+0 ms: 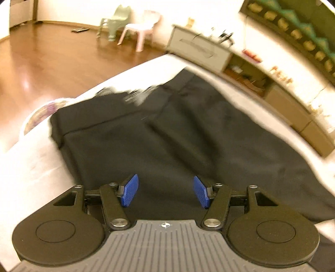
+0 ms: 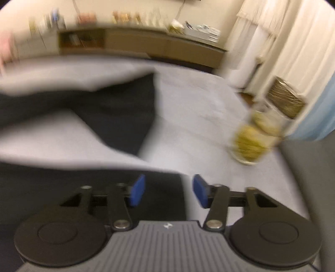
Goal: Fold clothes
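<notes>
Straight ahead of the left gripper [image 1: 165, 191], the black garment [image 1: 167, 134] lies spread across the white bed [image 1: 31, 167], and those blue jaws stand wide apart with nothing between them, hovering just above the dark cloth. Beyond the jaws a seam line runs across the fabric, and a fold ridge climbs away toward the far edge, where a patch of blurred white marking sits on the cloth. Off to the far left, past the garment's edge, a round patterned object [image 1: 41, 113] peeks up beside the bed. Farther out, a pink chair [image 1: 142, 27] and a green chair [image 1: 117, 18] stand on the wooden floor [image 1: 41, 58], and to the upper right a low cabinet [image 1: 199, 48] runs along the wall. Over to the right wrist view, heavily blurred: the right gripper [image 2: 169, 191] also has its jaws spread wide, holding nothing. Its left jaw sits over a dark flap of the garment [image 2: 104, 117], its right jaw over bare bed sheet [image 2: 209, 125]. Ahead and left, another part of the black cloth stretches across the sheet. Right of the jaws, a yellowish object [image 2: 253, 140] rests at the bed's edge, too smeared to identify, with pale curtains [image 2: 293, 52] behind.
</notes>
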Demonstrator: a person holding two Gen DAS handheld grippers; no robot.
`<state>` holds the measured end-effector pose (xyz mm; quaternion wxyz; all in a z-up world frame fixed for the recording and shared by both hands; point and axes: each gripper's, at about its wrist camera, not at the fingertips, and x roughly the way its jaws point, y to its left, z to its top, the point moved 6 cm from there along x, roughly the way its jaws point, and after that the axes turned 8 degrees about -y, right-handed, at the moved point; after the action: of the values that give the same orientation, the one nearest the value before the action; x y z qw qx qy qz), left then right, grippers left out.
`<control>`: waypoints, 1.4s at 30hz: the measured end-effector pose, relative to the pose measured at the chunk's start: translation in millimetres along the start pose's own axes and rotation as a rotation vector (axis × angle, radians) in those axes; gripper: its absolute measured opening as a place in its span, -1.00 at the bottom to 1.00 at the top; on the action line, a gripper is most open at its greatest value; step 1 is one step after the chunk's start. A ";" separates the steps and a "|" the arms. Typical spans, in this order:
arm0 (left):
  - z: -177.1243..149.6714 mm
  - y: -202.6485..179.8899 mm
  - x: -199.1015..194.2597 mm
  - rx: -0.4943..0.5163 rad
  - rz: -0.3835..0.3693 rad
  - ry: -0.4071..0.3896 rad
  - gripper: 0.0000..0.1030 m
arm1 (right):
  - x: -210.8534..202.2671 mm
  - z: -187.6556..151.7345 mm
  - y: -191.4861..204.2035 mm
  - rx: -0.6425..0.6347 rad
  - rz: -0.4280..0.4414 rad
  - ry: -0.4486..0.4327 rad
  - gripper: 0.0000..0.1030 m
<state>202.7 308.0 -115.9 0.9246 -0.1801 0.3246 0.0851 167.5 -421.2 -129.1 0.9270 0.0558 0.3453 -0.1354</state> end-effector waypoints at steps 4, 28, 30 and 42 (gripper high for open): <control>4.2 -29.8 -2.2 0.000 -0.101 -0.006 0.21 | 29.0 36.2 31.4 0.294 0.190 0.043 0.38; -75.6 -203.0 26.0 0.119 -0.429 0.199 0.23 | -61.7 -70.3 22.7 0.490 0.173 -0.131 -0.92; -82.7 -211.7 30.9 0.107 -0.427 0.206 0.23 | -52.6 -77.4 18.4 0.538 0.171 -0.103 -0.83; -94.7 -220.9 55.6 0.112 -0.401 0.258 0.23 | -47.4 -49.4 35.6 0.202 0.062 -0.141 0.13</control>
<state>252.4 70.1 -158.2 0.8825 -0.1989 0.4019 -0.1421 112.5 -367.4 -134.9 0.9423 0.1498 0.2621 -0.1444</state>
